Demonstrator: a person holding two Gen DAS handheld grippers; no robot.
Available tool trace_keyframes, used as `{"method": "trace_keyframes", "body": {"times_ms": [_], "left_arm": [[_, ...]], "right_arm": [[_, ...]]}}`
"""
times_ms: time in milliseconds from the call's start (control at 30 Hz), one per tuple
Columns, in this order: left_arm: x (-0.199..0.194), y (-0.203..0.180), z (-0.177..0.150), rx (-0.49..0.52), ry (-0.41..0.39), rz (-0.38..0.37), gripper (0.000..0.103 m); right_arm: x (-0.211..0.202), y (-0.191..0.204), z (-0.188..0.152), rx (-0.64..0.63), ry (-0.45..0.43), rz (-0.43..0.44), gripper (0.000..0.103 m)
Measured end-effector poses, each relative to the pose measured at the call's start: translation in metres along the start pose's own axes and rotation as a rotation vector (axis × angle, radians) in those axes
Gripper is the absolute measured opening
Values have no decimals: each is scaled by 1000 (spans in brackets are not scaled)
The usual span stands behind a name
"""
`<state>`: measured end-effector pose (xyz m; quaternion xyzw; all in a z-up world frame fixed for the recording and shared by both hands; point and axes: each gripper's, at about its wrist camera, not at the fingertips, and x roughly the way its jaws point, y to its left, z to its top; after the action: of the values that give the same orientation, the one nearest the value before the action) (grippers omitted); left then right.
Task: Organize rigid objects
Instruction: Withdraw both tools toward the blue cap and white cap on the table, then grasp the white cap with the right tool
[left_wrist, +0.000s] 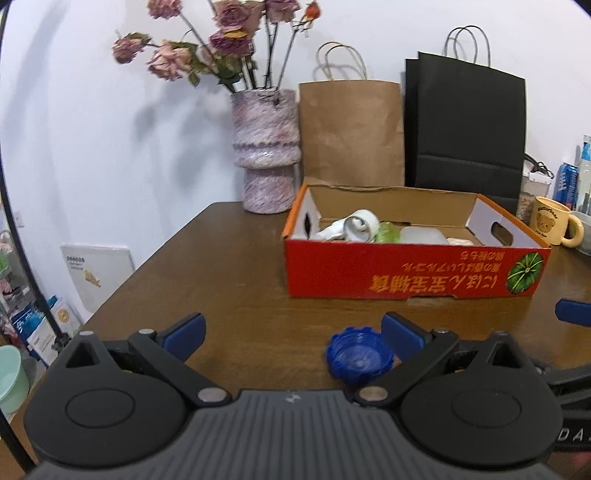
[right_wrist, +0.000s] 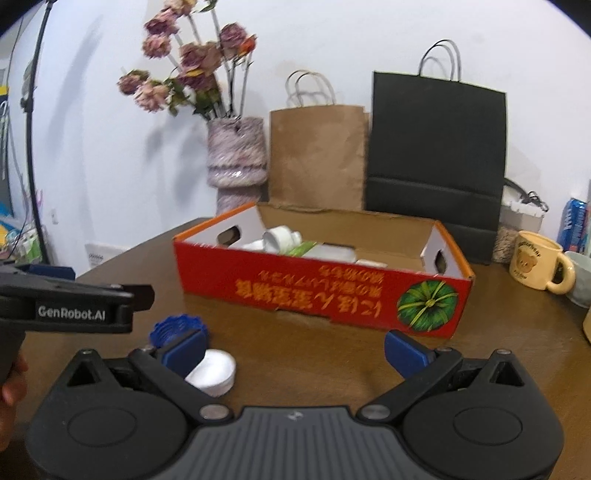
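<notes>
A red cardboard box (left_wrist: 406, 273) stands on the brown table (left_wrist: 229, 280) and holds white containers and a green item. It also shows in the right wrist view (right_wrist: 314, 288). A blue scalloped cap (left_wrist: 358, 356) lies on the table just inside my left gripper's right finger. My left gripper (left_wrist: 293, 332) is open and empty. In the right wrist view the blue cap (right_wrist: 173, 325) lies behind the left finger, and a white round lid (right_wrist: 214, 371) lies beside that finger. My right gripper (right_wrist: 295, 349) is open and empty.
A pink vase of dried roses (left_wrist: 264, 155), a brown paper bag (left_wrist: 351, 129) and a black paper bag (left_wrist: 465, 125) stand behind the box. A yellow bear mug (right_wrist: 539, 264) stands at the right. The left gripper's body (right_wrist: 66, 299) enters the right wrist view from the left.
</notes>
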<state>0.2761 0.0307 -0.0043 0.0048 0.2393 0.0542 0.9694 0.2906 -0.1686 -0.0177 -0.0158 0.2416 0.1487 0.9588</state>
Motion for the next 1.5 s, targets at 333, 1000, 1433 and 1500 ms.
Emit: {"method": "trace_keyframes", "body": {"times_ms": [333,1000,1433,1500], "left_arm": [[-6,31,-14,-45,40,1,103],[-12,61,-21,-84,53,-51,103],[-9,61,-22,-89,60,-40,103],[-7,61,-23,-91,67,-35,103]], "right_arm": [[9,27,-11,-60,89,12,103],[44,50,-9,-54,199,-12,103],[42,48,-6,-20,170,46,39],[39,47,-5,-13,151,44,39]]}}
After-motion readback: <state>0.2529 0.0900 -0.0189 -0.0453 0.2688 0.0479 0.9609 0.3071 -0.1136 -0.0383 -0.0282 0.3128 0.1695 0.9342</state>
